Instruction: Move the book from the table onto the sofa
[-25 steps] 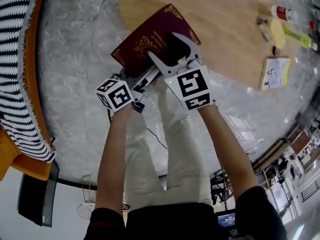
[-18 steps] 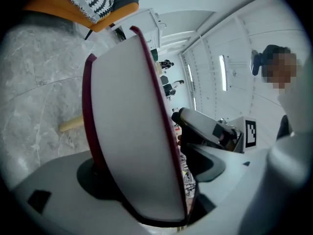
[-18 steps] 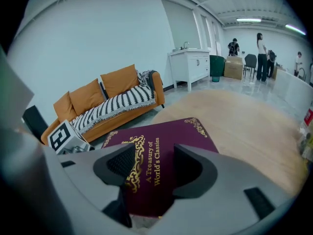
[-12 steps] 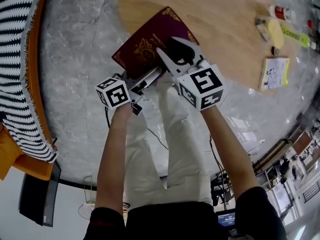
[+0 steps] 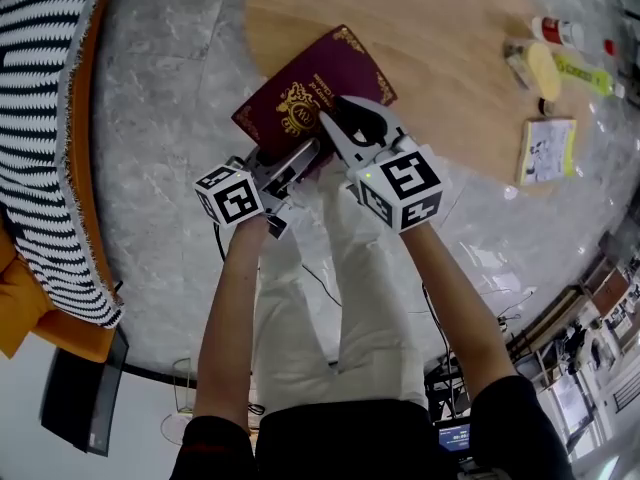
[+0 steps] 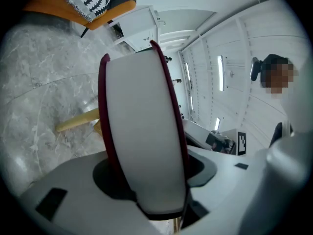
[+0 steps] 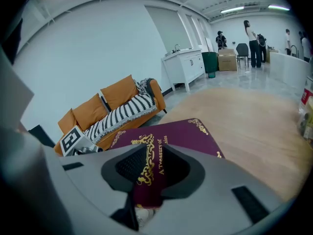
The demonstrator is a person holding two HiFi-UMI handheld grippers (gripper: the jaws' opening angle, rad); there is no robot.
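At the edge of the table (image 5: 450, 28), the left gripper (image 5: 300, 158) and the right gripper (image 5: 360, 118) each have the red book (image 5: 310, 83) between their jaws. Both pairs of jaws are closing and press on it.

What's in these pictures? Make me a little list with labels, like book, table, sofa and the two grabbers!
book: dark red, gold print, at the table's near edge
table: round, wooden
sofa: orange, striped blanket on it, no book there yet
left gripper: jaws closing, the book's page edge between them
right gripper: jaws closing, the book's corner between them
booklet: small, at the table's far side
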